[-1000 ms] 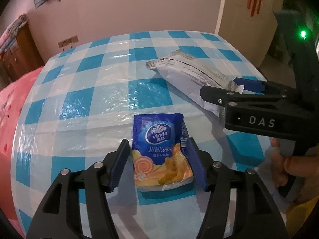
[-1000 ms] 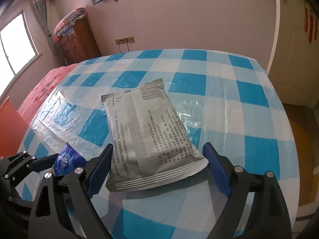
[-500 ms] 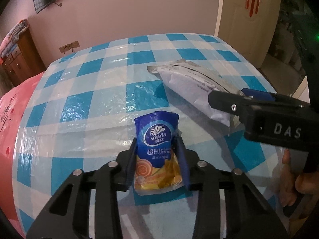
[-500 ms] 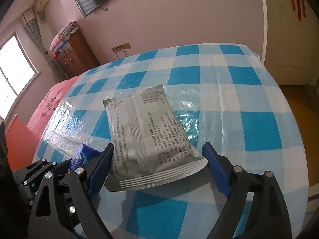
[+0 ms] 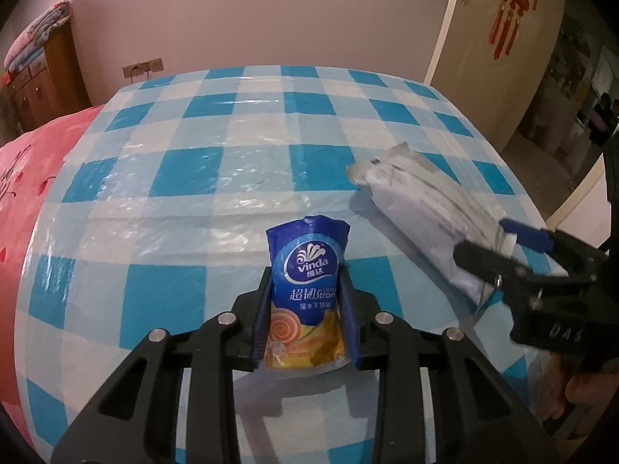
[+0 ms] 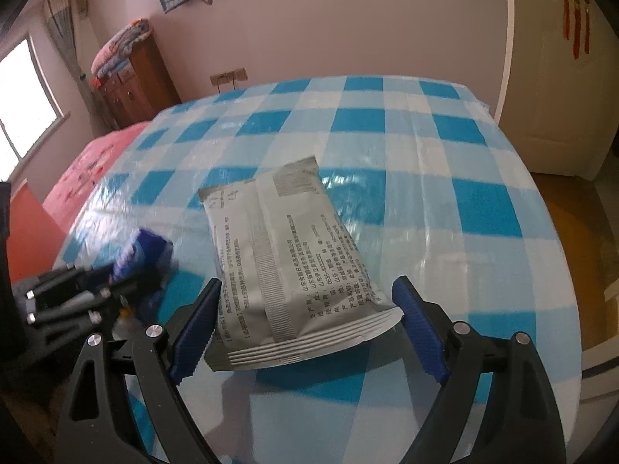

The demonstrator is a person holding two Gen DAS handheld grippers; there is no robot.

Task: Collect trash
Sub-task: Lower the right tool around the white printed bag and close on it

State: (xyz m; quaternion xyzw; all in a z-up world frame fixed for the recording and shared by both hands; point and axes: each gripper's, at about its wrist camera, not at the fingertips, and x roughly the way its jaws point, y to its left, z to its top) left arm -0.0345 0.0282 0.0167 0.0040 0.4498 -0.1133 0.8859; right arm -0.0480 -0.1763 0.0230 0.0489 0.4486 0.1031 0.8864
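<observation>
Left wrist view shows the change plainly: the left gripper [image 5: 305, 324] had its jaws spread to either side of the blue tissue packet [image 5: 305, 290] a second ago, and they have just been closing; now both blue pads press against the packet's sides, its lower half pinched between them and its top standing out past the tips. The packet looks tipped up off the checked tabletop [image 5: 216, 178] rather than lying flat, so I judge the grasp is made and this piece of trash is ready to be carried off.

In the right wrist view, the right gripper [image 6: 305, 324] has not changed its spread. Its jaws stand wide with the grey foil wrapper [image 6: 286, 266] lying between them, its crimped near end level with the pads. The left pad seems to touch the wrapper's edge, the right pad sits just beside its corner; no squeeze shows. That wrapper rests on the tabletop, so closing on it is likely the next step.
</observation>
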